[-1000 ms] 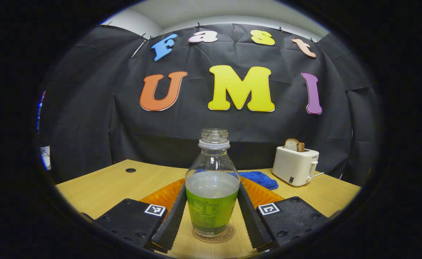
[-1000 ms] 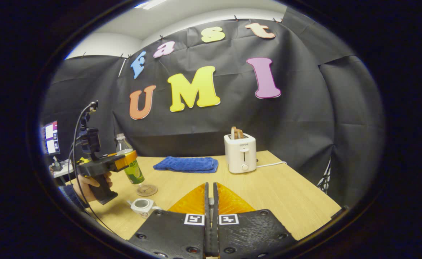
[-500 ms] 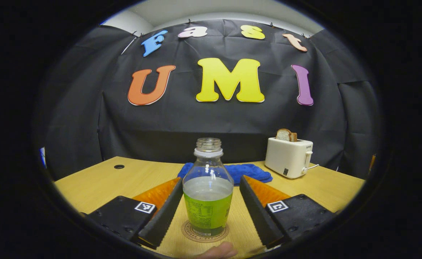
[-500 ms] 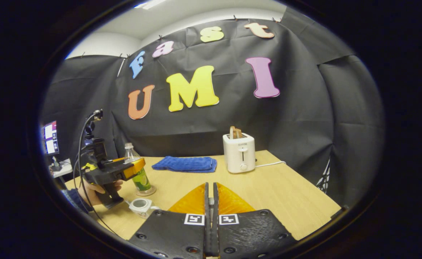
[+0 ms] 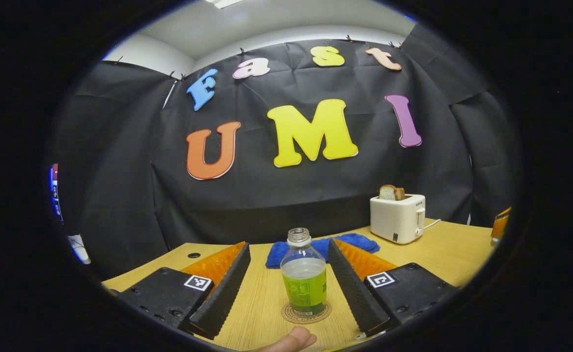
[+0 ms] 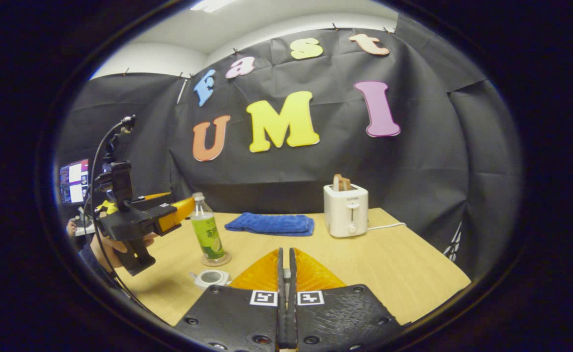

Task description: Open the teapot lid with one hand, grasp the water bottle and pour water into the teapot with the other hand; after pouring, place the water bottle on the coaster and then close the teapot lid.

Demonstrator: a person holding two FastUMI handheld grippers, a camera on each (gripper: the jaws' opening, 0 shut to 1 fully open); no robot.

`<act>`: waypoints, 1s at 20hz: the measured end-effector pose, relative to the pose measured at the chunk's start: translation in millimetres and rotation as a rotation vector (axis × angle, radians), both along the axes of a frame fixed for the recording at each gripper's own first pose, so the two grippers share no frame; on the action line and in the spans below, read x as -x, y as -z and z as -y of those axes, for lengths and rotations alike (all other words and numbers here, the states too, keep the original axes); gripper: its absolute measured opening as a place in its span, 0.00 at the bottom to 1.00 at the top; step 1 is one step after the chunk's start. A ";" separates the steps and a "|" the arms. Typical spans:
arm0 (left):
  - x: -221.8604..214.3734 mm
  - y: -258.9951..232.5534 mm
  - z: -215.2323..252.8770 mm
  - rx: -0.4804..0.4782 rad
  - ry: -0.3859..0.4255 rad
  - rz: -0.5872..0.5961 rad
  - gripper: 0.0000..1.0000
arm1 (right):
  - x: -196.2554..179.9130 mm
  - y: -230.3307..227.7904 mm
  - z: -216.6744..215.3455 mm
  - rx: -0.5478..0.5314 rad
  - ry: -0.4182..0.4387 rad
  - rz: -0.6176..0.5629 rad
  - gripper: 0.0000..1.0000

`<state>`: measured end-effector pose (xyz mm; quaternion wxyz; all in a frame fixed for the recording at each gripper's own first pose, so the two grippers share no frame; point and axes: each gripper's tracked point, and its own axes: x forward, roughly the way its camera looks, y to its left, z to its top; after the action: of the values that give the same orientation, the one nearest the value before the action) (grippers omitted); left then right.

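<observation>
Two grippers. My left gripper (image 5: 289, 288): spread, water bottle (image 5: 304, 278) upright on coaster (image 5: 306, 313) between, untouched. My right gripper (image 6: 285, 278): pressed together; lidless teapot (image 6: 210, 278) lower-left, nearest it.

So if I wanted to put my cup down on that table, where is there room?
Bare wood lies right of the toaster and in front of the blue cloth. It is crowded where the water bottle on its coaster, the teapot and the left gripper sit.
</observation>
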<state>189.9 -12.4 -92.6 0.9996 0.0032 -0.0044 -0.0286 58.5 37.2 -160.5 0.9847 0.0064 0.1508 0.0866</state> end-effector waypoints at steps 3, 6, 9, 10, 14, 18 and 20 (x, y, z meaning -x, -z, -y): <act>27.9 -10.8 -19.9 -0.034 -0.056 0.024 0.99 | 3.8 8.3 -44.8 -0.057 -0.109 -0.001 0.00; 56.6 -9.6 -29.2 -0.017 -0.076 0.013 0.98 | -2.2 20.5 -78.3 -0.059 -0.175 -0.007 0.00; 79.3 -7.9 -33.4 0.028 -0.077 -0.003 0.99 | -10.1 24.9 -101.5 -0.076 -0.196 0.006 0.00; 84.2 -7.4 -37.2 0.039 -0.084 -0.006 0.99 | -12.1 27.0 -107.6 -0.089 -0.200 0.011 0.00; 104.4 13.2 -39.2 0.100 -0.025 -0.107 0.99 | -23.4 33.8 -120.6 -0.104 -0.186 0.044 0.00; 107.1 -2.6 -69.8 0.191 -0.053 -0.096 0.99 | -32.6 57.0 -131.2 -0.072 -0.177 0.013 0.00; 107.5 -1.7 -77.5 0.218 -0.051 -0.098 0.99 | -35.8 71.4 -135.3 -0.043 -0.168 -0.003 0.00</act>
<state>82.4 65.1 -91.0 0.9934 -0.1069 0.0412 -0.0026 94.3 172.5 -231.9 0.9734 0.0149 0.1505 0.1723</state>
